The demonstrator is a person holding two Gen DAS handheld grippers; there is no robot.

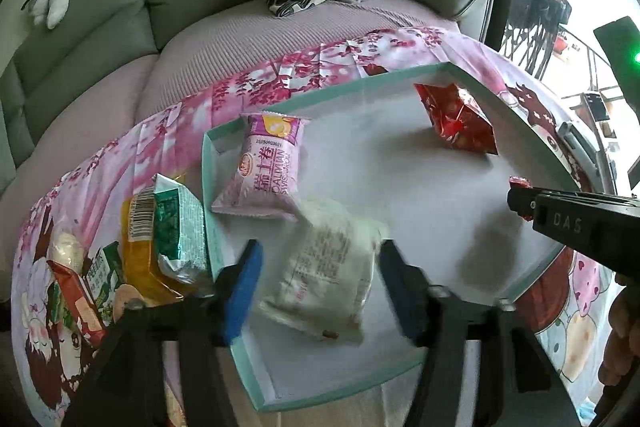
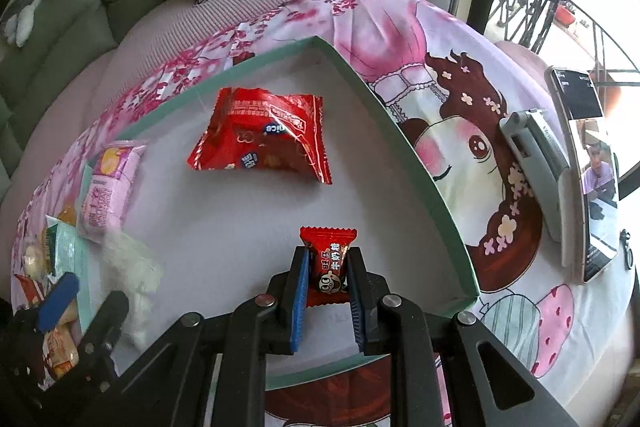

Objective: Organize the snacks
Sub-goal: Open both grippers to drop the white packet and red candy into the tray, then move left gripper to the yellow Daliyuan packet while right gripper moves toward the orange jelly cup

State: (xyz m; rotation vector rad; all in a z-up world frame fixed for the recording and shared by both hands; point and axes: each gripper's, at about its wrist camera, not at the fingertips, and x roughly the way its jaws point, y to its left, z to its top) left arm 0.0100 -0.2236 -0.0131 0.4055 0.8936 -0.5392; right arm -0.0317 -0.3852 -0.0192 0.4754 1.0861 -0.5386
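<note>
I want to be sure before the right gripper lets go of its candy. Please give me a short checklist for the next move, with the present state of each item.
1. The right gripper is shut on the small red candy: ok.
2. The candy is over the inside of the teal tray, not over the cloth: ok.
3. The white floor under the candy is bare; the big red packet lies farther back: ok.
4. The left gripper stands open, its pads off the white packet between them: ok.
5. The white packet has come to rest: cannot tell, it is blurred.
6. The two grippers are apart: ok.
</note>
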